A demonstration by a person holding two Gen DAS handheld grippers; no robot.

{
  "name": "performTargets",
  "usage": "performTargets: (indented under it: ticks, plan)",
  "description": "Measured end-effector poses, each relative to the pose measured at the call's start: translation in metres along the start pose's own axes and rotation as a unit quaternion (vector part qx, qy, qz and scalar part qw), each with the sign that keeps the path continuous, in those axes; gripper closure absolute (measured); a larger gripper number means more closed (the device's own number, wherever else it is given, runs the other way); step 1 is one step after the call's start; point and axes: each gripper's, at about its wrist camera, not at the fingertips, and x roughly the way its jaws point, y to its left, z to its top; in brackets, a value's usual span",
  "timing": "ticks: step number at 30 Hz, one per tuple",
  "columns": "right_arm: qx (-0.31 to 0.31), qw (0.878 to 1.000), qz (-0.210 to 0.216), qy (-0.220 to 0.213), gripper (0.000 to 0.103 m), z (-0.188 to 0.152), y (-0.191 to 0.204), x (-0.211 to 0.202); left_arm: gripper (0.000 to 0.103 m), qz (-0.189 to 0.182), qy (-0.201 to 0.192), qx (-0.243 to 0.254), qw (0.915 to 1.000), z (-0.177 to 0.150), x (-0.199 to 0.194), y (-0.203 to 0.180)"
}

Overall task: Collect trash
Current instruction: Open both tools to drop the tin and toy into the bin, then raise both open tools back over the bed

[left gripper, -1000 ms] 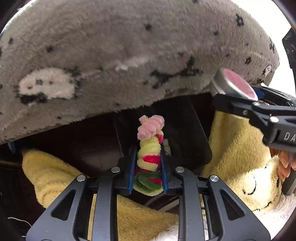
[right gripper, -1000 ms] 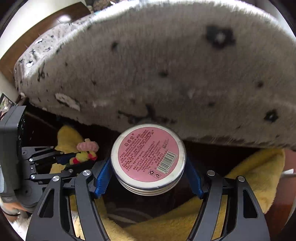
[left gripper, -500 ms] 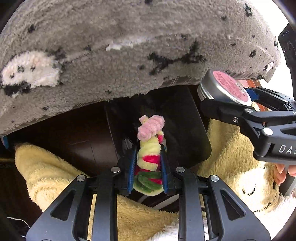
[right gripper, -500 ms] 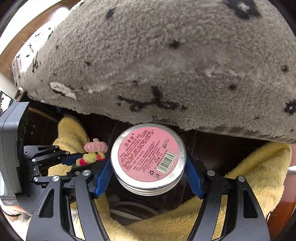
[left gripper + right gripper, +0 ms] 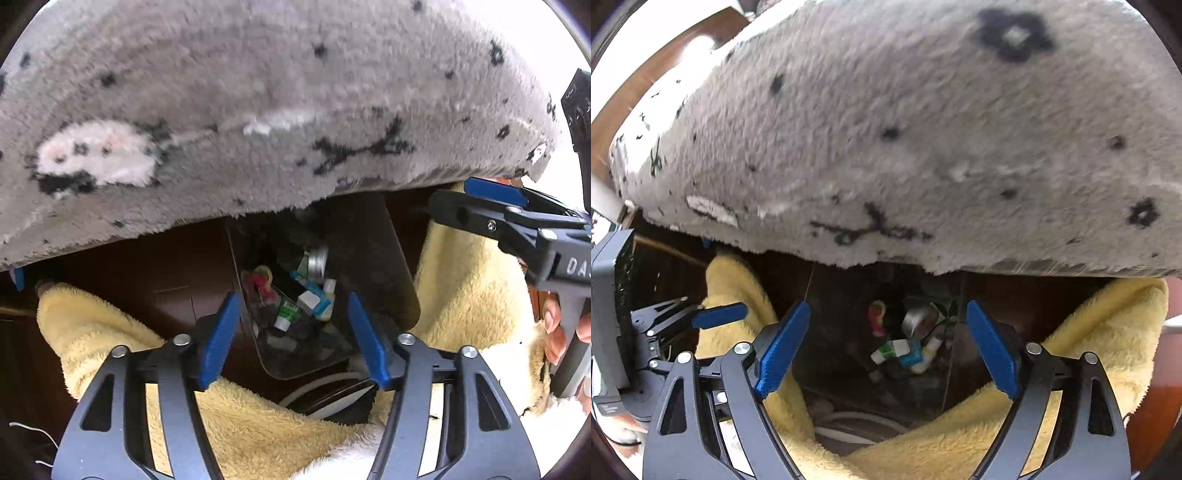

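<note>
Both grippers point steeply down over a dark bin [image 5: 369, 258] that stands below the edge of a grey fleece blanket [image 5: 258, 92], with yellow fleece [image 5: 96, 325] bunched on either side. The left gripper [image 5: 291, 336] has its blue-padded jaws spread and opening, with nothing between them; the right gripper [image 5: 890, 350] is likewise wide and opening, its pads pressing on nothing. The trash lies in the bottom of the bin: a round metal tin [image 5: 317, 260] tipped on its edge, a pink, yellow and red pipe-cleaner twist [image 5: 260, 282] to its left, and a cluster of small tubes and bottles [image 5: 308, 302] below them. The left wrist view shows the bin's glossy dark wall and rounded near rim, and at its right edge the right gripper's blue pad and a hand [image 5: 554, 332] on its handle. The right wrist view looks more directly into the bin, showing the tin's pinkish face, and at its left edge it catches the left gripper from the side, one blue pad out over the yellow fleece. A white curved cord [image 5: 857, 424] shows under the bin's near side.
</note>
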Motion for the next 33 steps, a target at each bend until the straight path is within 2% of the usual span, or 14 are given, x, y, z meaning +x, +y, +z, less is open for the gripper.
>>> performTargets:
  ticks: [2, 6, 13, 22, 28, 33]
  plan:
    - [0.004, 1.000, -0.009, -0.012, 0.013, 0.002, -0.003, -0.010, 0.034, -0.002, -0.012, -0.002, 0.9999, 0.001, -0.008, 0.000]
    - [0.009, 0.999, -0.022, -0.044, 0.013, 0.008, -0.006, -0.031, 0.027, 0.003, -0.035, 0.003, 0.9994, 0.004, -0.027, -0.001]
    - [-0.005, 0.992, -0.055, -0.110, 0.013, 0.027, -0.008, -0.078, 0.025, 0.036, -0.085, 0.011, 0.9956, 0.015, -0.074, 0.005]
    - [-0.014, 0.982, -0.090, -0.168, 0.012, 0.058, -0.015, -0.112, 0.024, 0.063, -0.156, 0.022, 0.9854, 0.046, -0.131, 0.009]
    - [-0.018, 0.974, -0.096, -0.205, 0.012, 0.086, -0.017, -0.127, 0.024, 0.081, -0.190, 0.029, 0.9779, 0.074, -0.153, 0.014]
    - [-0.027, 0.968, -0.099, -0.228, 0.012, 0.117, -0.016, -0.128, 0.020, 0.093, -0.209, 0.019, 0.9734, 0.103, -0.151, 0.022]
